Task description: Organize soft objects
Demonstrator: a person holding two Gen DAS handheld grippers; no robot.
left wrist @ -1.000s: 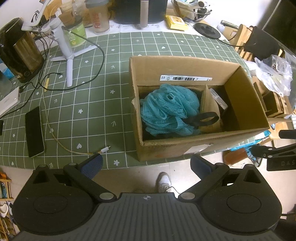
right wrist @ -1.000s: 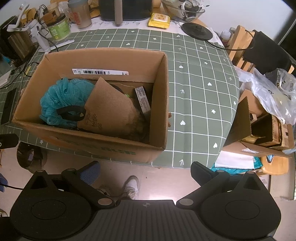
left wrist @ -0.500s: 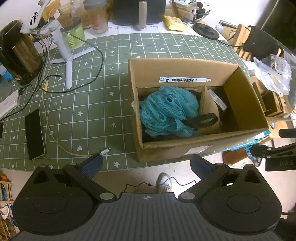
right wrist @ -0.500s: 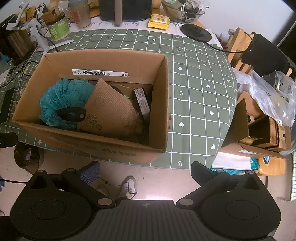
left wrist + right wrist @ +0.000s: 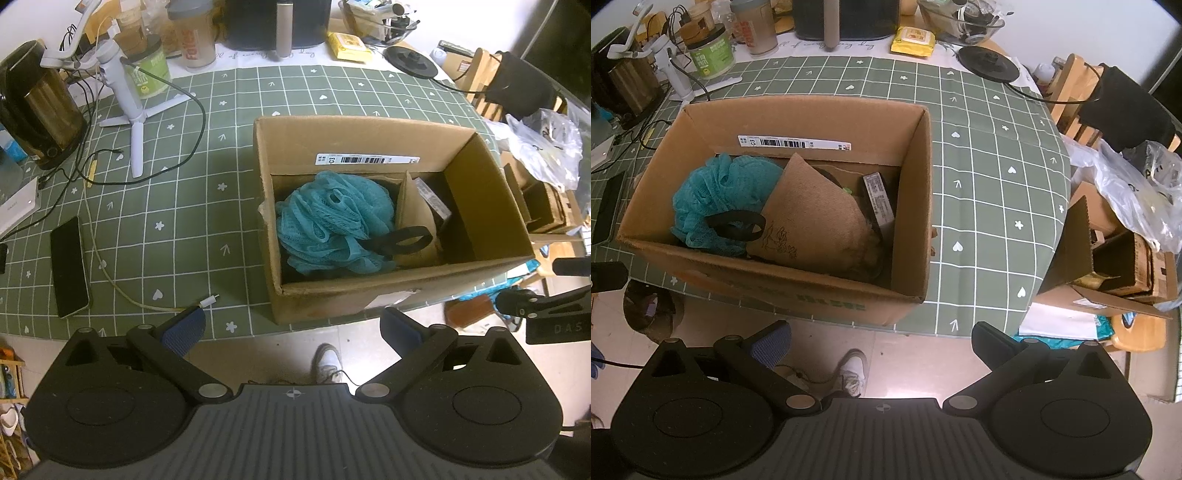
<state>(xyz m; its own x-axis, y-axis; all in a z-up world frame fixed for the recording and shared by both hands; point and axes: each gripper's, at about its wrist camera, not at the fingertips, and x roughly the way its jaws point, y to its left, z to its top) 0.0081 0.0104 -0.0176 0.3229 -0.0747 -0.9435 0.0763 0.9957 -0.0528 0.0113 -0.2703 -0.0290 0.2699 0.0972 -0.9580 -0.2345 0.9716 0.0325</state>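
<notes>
Both tools, left (image 5: 291,325) and right (image 5: 881,338), hang spread and empty off the surface's near edge, since the sponge (image 5: 330,221) and pouch (image 5: 816,221) already sit in the box (image 5: 910,192).

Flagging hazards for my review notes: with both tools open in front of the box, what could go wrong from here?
1. The box overhangs the table edge; pushing down on it could tip it off.
2. The black loop lies over the teal loofah and against the brown pouch, so lifting one may drag the others.
3. The cable and phone lie near the left tool and could be snagged.
</notes>
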